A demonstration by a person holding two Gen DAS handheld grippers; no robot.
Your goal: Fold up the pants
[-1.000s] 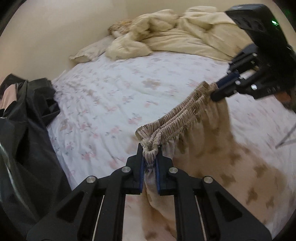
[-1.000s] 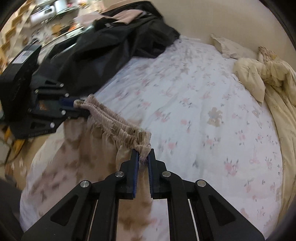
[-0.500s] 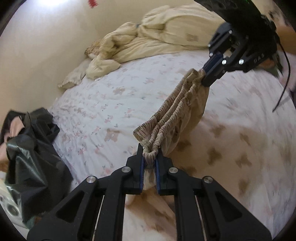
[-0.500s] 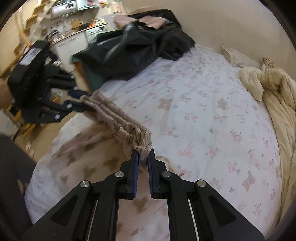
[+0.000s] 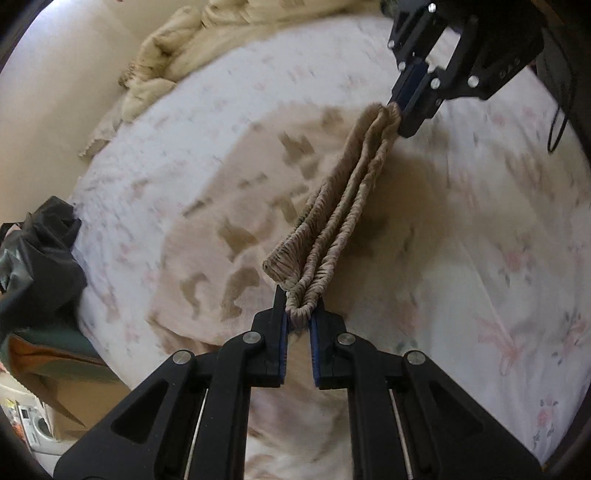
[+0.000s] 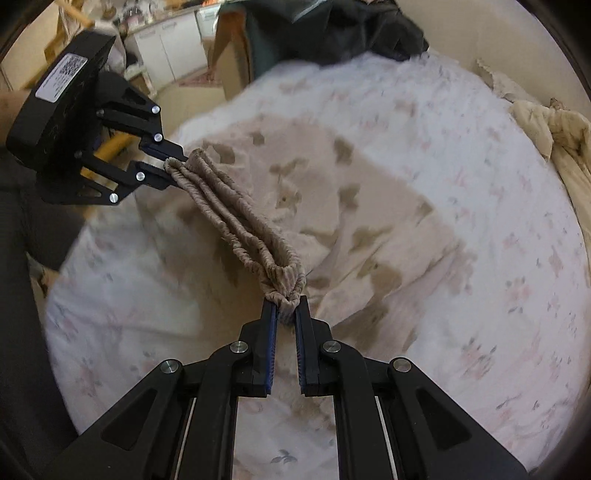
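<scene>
Bottom centre of the left wrist view: our left claw [image 5: 298, 320] is clenched on one end of the pants' waistband [image 5: 334, 206]. The band runs taut up and to the right to our right claw [image 5: 400, 107] in the upper right, which grips the other end. In the right wrist view it mirrors this: the right claw sits bottom centre, the left claw [image 6: 168, 168] centre left, and the band is a straight ribbed strip between them, doubled, both layers together. So the long axis of the waistband lies claw to claw, and neither hand is nearer; each has its own end.

The pants [image 6: 332, 206], beige with darker blotches, drape from the band and spread over the bed [image 6: 517, 258] towards the upper middle of the frame; the legs lie blurred, hems unclear. We judge the next move to be lowering the band flat, keeping it stretched along this axis.

Further back lie the cream duvet [image 5: 192, 48] at upper left and the dark garments [image 6: 332, 29] at top centre.
</scene>
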